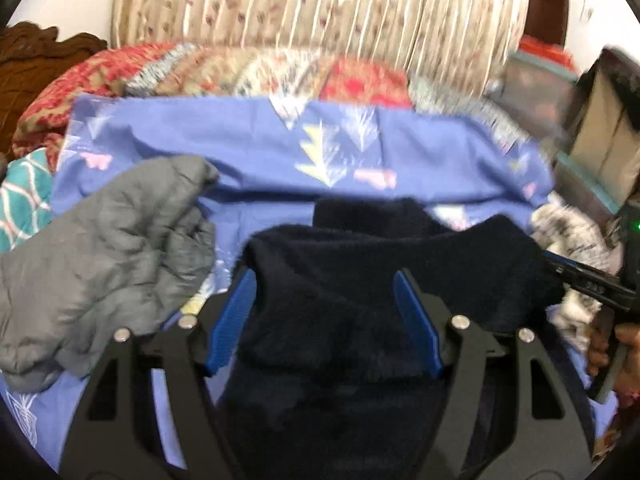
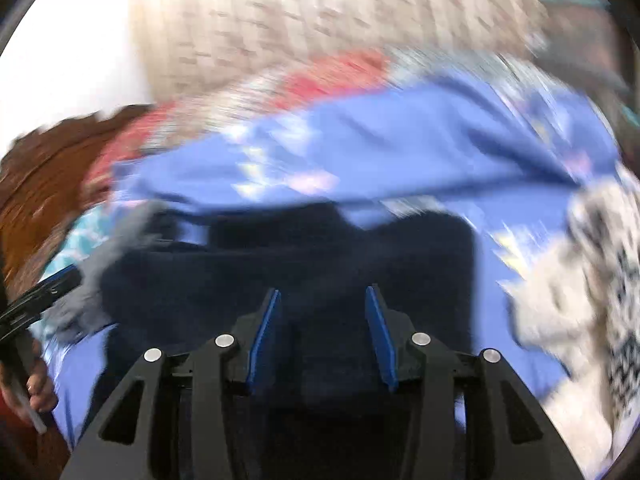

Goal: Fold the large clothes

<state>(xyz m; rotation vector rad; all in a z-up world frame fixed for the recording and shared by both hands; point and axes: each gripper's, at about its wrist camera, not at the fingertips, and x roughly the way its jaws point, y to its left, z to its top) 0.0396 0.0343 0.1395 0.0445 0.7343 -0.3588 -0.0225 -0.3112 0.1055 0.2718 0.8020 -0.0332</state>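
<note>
Lying near the bed's left edge, the grey padded jacket (image 1: 104, 256) touches nothing. The left gripper (image 1: 326, 312) hovers wide apart over the dark fleece garment (image 1: 360, 280) in the middle of the blue sheet (image 1: 248, 144); the right gripper (image 2: 322, 332) is also parted, holding nothing. I think the thick fleece may spring open or bunch, because no pad pins it.

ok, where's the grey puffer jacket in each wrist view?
Left wrist: grey puffer jacket fills left-centre, crumpled on the blue patterned sheet.
Right wrist: blurred grey patch at left edge.
Shared landmark: dark navy fleece garment, just right of it in both.
</note>
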